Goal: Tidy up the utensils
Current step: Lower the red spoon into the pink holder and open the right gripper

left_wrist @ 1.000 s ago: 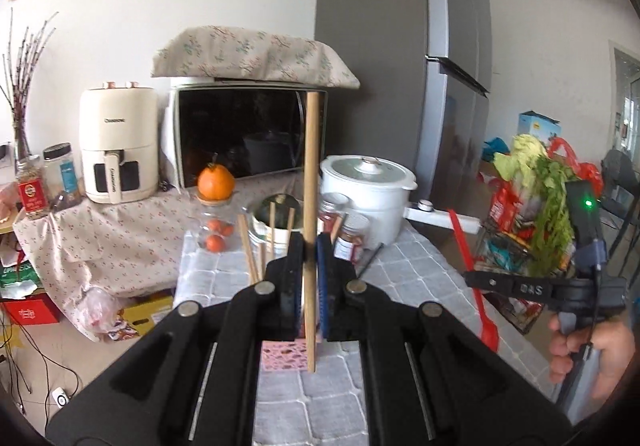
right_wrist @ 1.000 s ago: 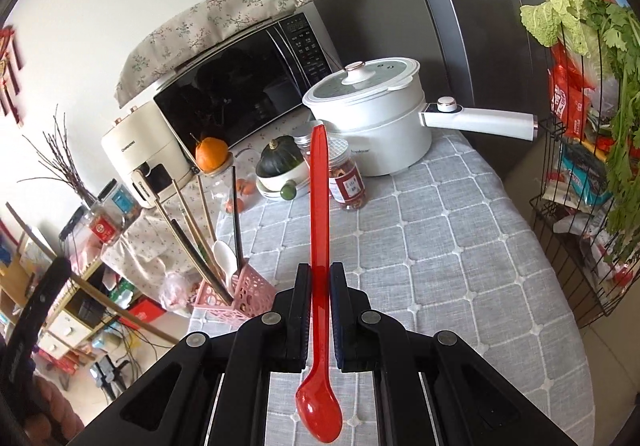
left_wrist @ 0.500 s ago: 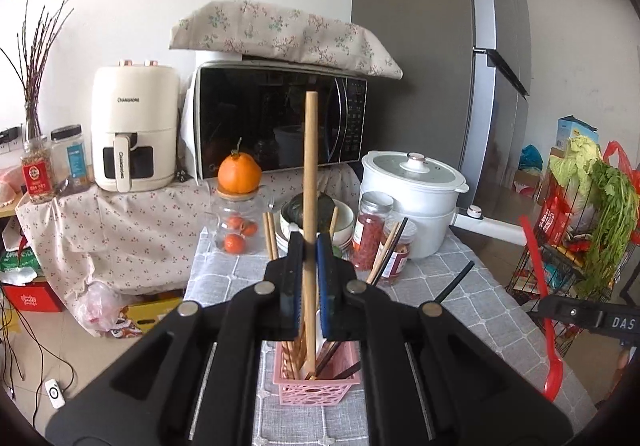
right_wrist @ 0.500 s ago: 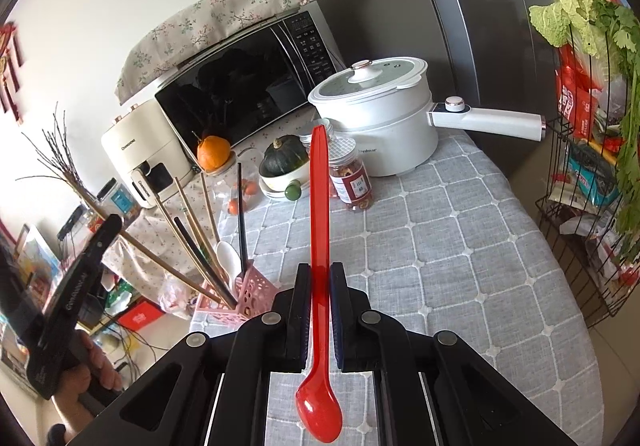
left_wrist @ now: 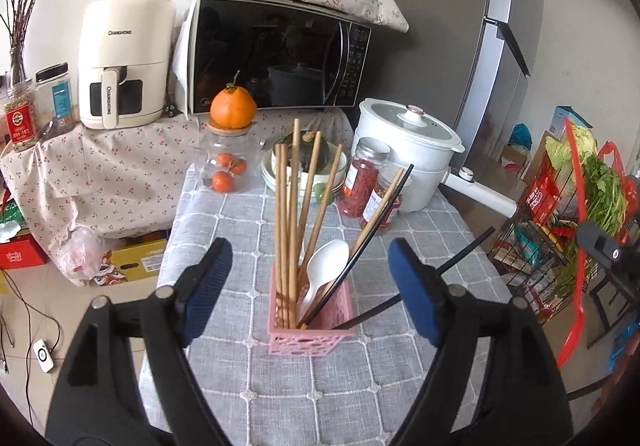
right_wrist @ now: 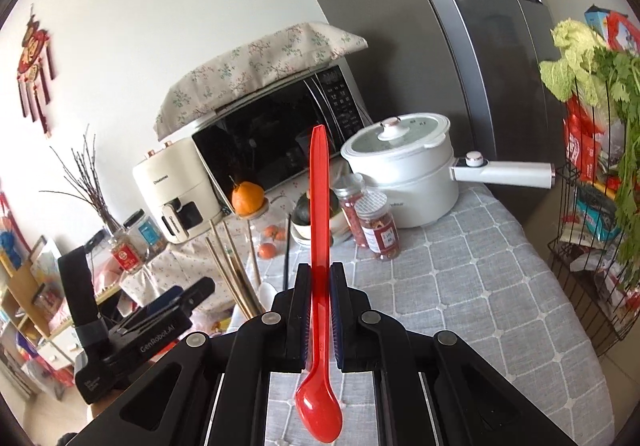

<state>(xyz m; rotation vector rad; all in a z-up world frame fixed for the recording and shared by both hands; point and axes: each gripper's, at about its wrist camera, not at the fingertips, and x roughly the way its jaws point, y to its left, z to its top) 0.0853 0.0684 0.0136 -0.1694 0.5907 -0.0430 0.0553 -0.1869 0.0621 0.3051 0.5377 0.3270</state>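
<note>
The left gripper has its jaws wide apart and holds nothing; the pink basket stands between them at 12 o'clock, with wooden chopsticks and a white spoon inside. The right gripper is closed on the red spoon, bowl downward

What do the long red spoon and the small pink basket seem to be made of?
The long red spoon looks like glossy, slightly translucent plastic: light glows through its handle. The small pink basket seems to be matte moulded plastic, with perforated walls.
</note>
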